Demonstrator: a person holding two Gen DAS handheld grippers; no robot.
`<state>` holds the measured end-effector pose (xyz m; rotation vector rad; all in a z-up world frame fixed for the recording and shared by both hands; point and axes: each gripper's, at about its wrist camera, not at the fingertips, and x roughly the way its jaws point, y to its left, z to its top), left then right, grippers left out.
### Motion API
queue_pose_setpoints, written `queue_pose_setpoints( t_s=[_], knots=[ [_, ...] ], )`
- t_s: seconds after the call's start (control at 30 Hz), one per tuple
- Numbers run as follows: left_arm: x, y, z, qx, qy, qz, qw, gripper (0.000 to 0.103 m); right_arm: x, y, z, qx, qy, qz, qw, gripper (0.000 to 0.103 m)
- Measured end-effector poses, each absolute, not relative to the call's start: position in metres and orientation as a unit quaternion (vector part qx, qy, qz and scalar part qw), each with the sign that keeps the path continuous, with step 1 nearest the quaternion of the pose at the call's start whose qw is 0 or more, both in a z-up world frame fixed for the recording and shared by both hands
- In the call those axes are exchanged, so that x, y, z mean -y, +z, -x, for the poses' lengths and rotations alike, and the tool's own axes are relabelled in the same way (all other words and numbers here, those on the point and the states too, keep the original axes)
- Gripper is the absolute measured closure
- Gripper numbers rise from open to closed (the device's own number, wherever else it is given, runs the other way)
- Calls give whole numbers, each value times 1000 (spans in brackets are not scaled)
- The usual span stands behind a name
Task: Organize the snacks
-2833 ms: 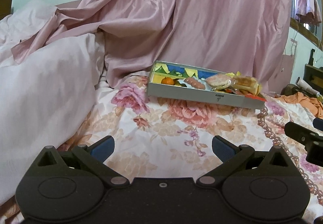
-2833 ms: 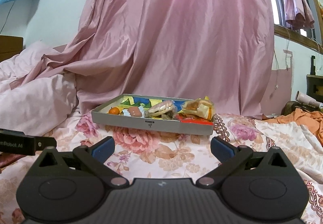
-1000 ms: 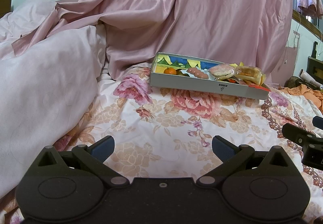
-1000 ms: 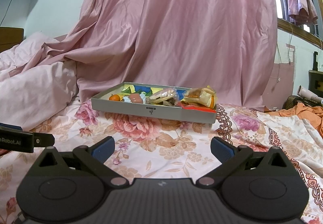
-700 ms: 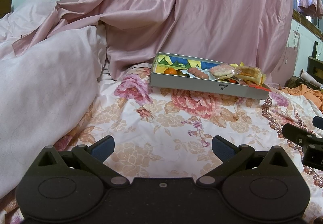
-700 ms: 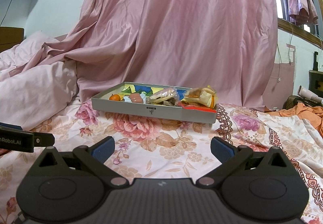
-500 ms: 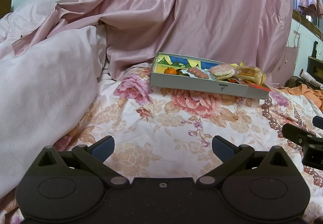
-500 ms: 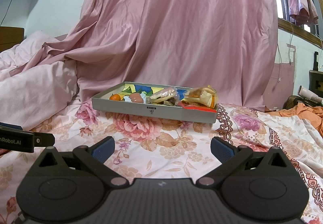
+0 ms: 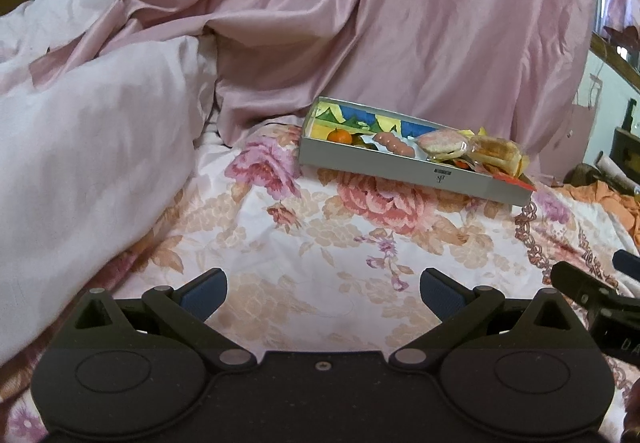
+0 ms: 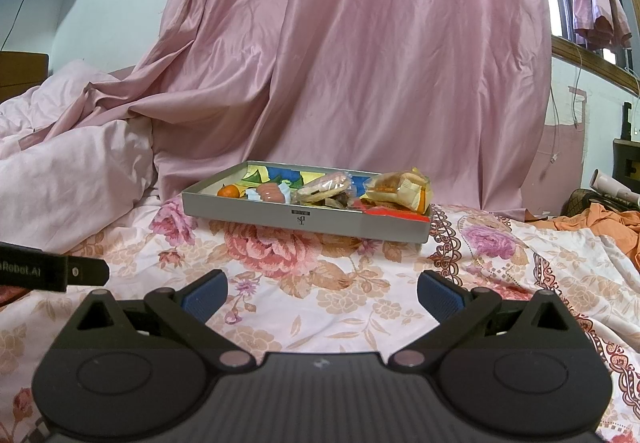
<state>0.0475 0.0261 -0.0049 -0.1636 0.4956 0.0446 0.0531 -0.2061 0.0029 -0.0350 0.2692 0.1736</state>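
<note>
Snacks sat in a grey tray point(image 10: 280, 212) on a floral bedspread point(image 10: 340, 283) before pink drapery point(image 10: 360, 63), a wrapped bun point(image 10: 402, 187) by sausages point(image 10: 272, 194) and an orange point(image 10: 228, 190). Left gripper point(image 9: 323, 293) and right gripper point(image 10: 322, 293) hovered well short, fingers wide, holding nothing.

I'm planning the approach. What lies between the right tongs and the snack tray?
Only floral bedsheet between the right tongs and the snack tray, seen in the right wrist view.
</note>
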Motion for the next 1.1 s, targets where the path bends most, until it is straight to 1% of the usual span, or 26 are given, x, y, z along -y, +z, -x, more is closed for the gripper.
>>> queue_pose_setpoints(
  t_s=[0.2, 1.1],
  knots=[
    [-25, -2, -51, -259, 41, 80, 962, 1, 206, 3, -53, -134, 87, 17, 987, 0],
    [-22, 1, -48, -244, 44, 70, 966, 1, 206, 3, -53, -134, 86, 18, 987, 0]
  ],
)
